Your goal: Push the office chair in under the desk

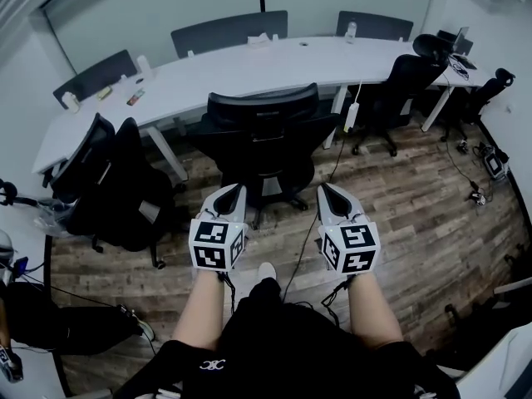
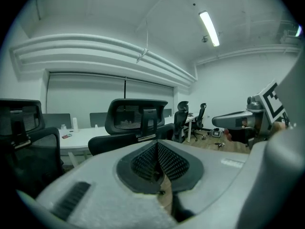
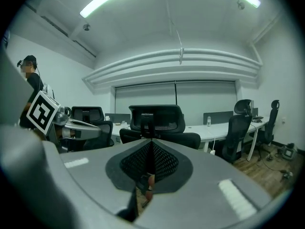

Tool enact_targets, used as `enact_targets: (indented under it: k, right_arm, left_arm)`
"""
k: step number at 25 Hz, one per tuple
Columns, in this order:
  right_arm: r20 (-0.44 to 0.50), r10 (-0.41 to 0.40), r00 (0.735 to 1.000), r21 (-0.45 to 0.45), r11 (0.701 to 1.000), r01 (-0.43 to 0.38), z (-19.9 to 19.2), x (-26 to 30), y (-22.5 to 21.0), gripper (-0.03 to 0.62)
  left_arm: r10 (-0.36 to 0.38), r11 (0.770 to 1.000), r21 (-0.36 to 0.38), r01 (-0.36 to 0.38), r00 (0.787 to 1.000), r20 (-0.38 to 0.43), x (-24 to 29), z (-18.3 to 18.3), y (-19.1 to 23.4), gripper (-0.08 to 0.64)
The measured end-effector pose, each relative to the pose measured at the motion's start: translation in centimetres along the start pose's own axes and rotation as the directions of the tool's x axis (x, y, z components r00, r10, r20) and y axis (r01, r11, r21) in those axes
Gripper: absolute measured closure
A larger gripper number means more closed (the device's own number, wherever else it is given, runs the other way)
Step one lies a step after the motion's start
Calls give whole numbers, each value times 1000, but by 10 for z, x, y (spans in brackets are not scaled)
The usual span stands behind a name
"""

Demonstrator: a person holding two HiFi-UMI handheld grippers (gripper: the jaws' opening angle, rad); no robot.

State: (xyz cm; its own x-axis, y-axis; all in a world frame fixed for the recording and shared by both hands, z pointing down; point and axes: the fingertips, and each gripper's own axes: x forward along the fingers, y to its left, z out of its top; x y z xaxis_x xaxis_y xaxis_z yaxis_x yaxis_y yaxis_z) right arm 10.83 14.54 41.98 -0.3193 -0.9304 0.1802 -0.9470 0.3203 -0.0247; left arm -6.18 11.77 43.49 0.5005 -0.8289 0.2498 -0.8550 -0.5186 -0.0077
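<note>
A black mesh-backed office chair [image 1: 264, 135] stands on the wood floor, its back toward me, pulled out from the long curved white desk [image 1: 249, 65]. Both gripper views look at its backrest [image 2: 136, 116] [image 3: 156, 119] from behind. My left gripper [image 1: 236, 193] and right gripper [image 1: 326, 191] are held side by side just short of the chair, apart from it. Each has its jaws shut with nothing between them. The chair's seat is hidden behind its back.
Another black chair [image 1: 112, 181] stands at the left, and a third [image 1: 399, 90] at the right by the desk. Cables [image 1: 478, 194] trail over the floor at right. Small items [image 1: 133, 96] lie on the desk. A person [image 3: 31, 75] stands at left.
</note>
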Motion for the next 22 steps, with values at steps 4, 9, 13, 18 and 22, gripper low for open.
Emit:
enact_targets:
  k: [4,9,13,18,22]
  right_arm:
    - [-22,10,1000,-13,1000,-10,8,46,-7,584]
    - [-71,1,998,-59,998,-5,15,101,-23,584]
    - [-132,24,991,-240,969,-55,16,142,-33,583]
    - [-217,24,976,-491,861,-130,10,189,-71,522]
    - [-339,-25,940,-607,770,-198,-6,216,-107,456]
  left_arm:
    - [6,999,32,-5,1000,-23,31,8,39,552]
    - [-2,994,111,11,997,-78,70,14,86,518]
    - [-26,947,315,66,991,-128,100,13,117,488]
    - [-41,824,542,167,971,-237,136,-3,160,432]
    - [-55,743,613,267,938,-341,155,-16,184,394]
